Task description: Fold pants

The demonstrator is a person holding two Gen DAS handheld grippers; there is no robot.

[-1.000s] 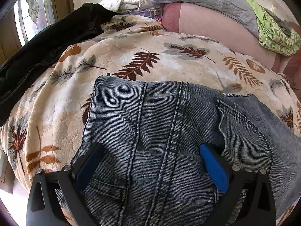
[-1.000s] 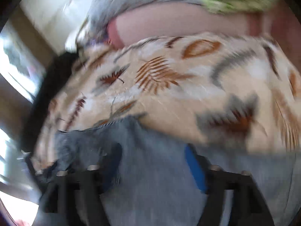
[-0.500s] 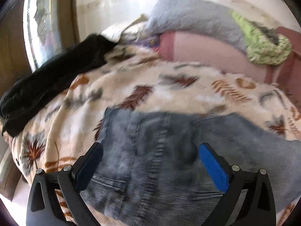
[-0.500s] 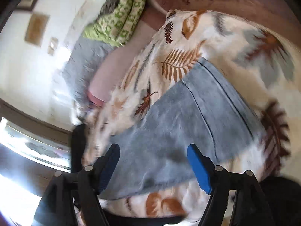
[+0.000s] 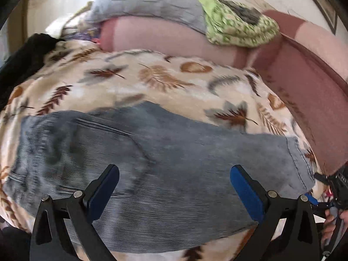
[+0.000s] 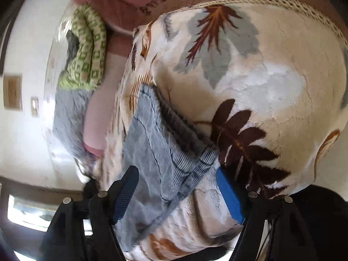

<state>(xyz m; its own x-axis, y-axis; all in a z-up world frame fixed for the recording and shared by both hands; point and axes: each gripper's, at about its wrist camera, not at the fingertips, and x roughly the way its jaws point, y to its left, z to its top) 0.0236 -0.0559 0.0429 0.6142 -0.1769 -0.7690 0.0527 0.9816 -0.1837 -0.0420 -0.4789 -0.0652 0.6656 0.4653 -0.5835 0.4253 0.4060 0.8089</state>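
Grey-blue denim pants (image 5: 134, 165) lie flat across a cream blanket with a leaf print (image 5: 156, 82), folded lengthwise, waist at the left and hem at the right. My left gripper (image 5: 174, 189) is open and empty, held above the middle of the pants. My right gripper (image 6: 177, 193) is open at the hem end (image 6: 167, 143) of the pants, one finger on each side of the hem, not closed on it. The right gripper also shows at the right edge of the left wrist view (image 5: 330, 187).
The blanket covers a pink sofa (image 5: 304, 82). A grey cushion (image 5: 152, 2) and a green patterned cloth (image 5: 237, 28) lie on the sofa back. A black garment (image 5: 24, 58) lies at the blanket's far left. The blanket's edge (image 6: 261, 0) has a woven trim.
My left gripper has lifted and swung right, from the waist to the middle of the pants. My right gripper has moved to the hem end and rolled sideways.
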